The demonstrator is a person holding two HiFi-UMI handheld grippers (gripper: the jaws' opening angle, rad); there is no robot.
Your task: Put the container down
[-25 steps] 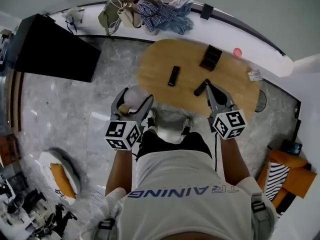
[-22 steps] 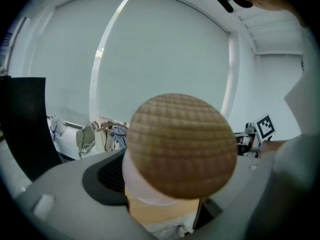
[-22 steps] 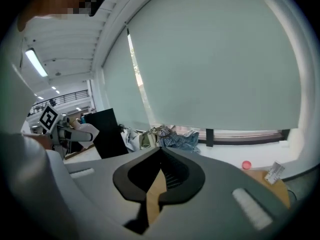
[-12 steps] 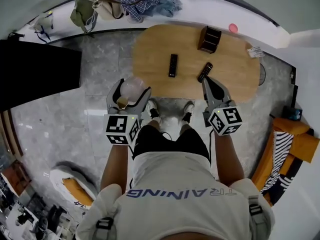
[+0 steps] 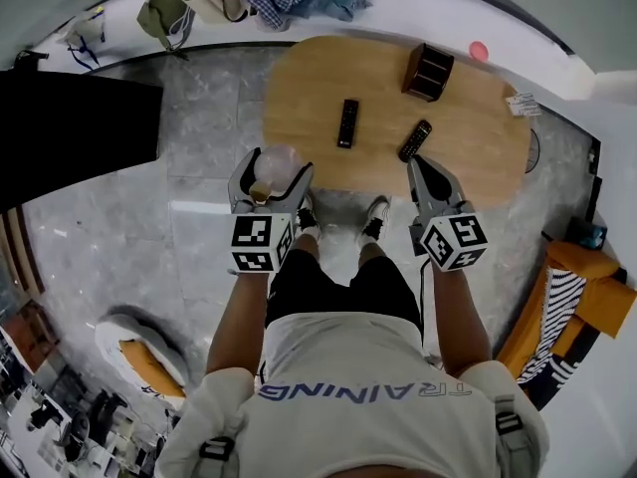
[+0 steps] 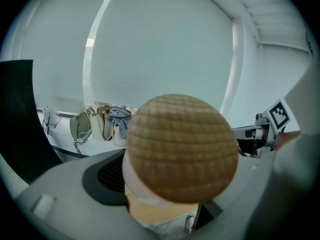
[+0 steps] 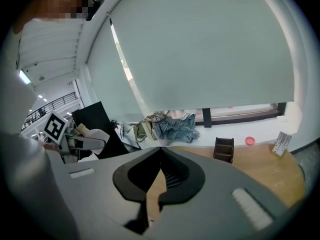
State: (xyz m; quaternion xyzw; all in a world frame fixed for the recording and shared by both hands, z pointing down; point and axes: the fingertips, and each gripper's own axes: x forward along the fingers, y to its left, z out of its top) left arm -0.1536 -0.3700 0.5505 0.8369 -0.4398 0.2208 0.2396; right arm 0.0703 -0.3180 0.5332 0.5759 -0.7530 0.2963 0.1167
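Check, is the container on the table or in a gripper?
In a gripper. The left gripper view shows the container clamped between the left gripper's jaws; in the head view it is at the table's near edge.

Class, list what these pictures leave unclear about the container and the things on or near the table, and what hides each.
- Contents of the container: left gripper view, the lid covers them.
- Base of the container: head view, the left gripper and lid hide it.
- Print on the card on the table: head view, too small.
- What the pink thing is: head view, too small.
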